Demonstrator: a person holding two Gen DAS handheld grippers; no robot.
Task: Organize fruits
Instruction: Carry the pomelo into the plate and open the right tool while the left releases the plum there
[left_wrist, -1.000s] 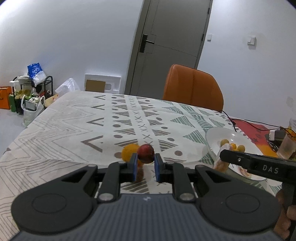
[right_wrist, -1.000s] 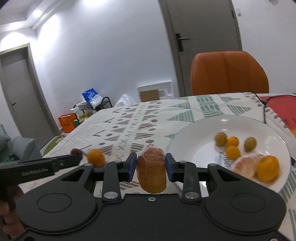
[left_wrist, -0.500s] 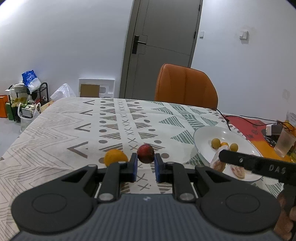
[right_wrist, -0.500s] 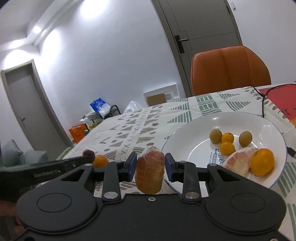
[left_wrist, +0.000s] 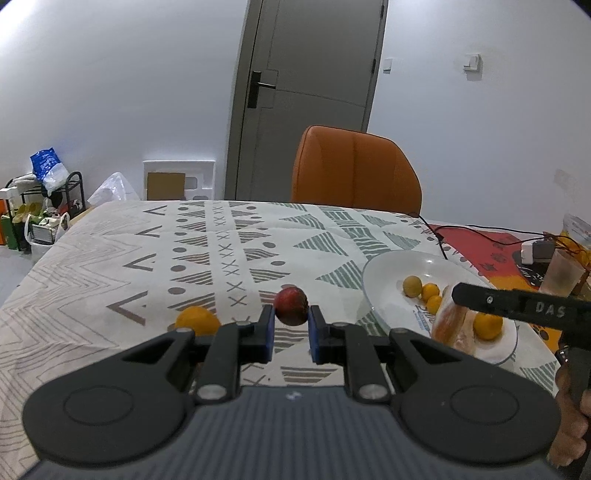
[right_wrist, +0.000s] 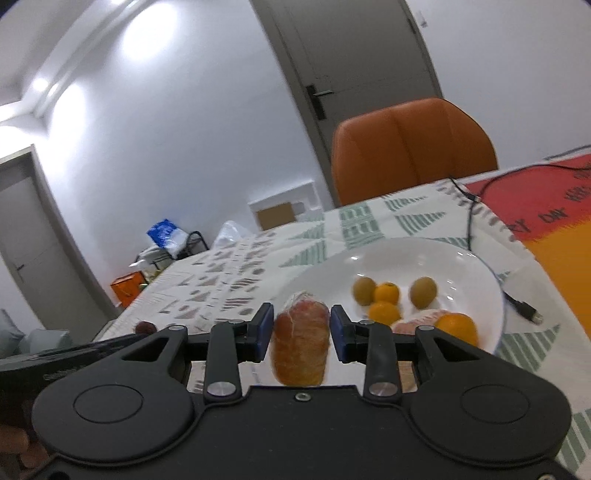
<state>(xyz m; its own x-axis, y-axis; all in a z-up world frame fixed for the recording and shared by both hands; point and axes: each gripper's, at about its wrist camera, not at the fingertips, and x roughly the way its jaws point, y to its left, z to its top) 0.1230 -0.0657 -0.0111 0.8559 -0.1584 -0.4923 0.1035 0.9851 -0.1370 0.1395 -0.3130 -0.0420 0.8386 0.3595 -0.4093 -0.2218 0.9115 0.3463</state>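
Observation:
My left gripper is shut on a small dark red fruit, held above the patterned cloth. An orange lies on the cloth just to its left. My right gripper has a wrapped orange-pink citrus wedge between its blue pads at the near rim of the white plate. Its jaws are opening, and thin gaps show on both sides of the wedge. The plate holds two brownish-green fruits, small oranges, a peeled segment and a bigger orange.
An orange chair stands behind the table. A black cable runs past the plate's far right side, its plug lying on the cloth. At the right edge are a plastic cup and a white adapter. A hand holds the right gripper's handle.
Both grippers shifted right toward the plate. The red fruit moved away from the orange on the cloth. The right pads, earlier pressed on the wedge, have spread slightly.

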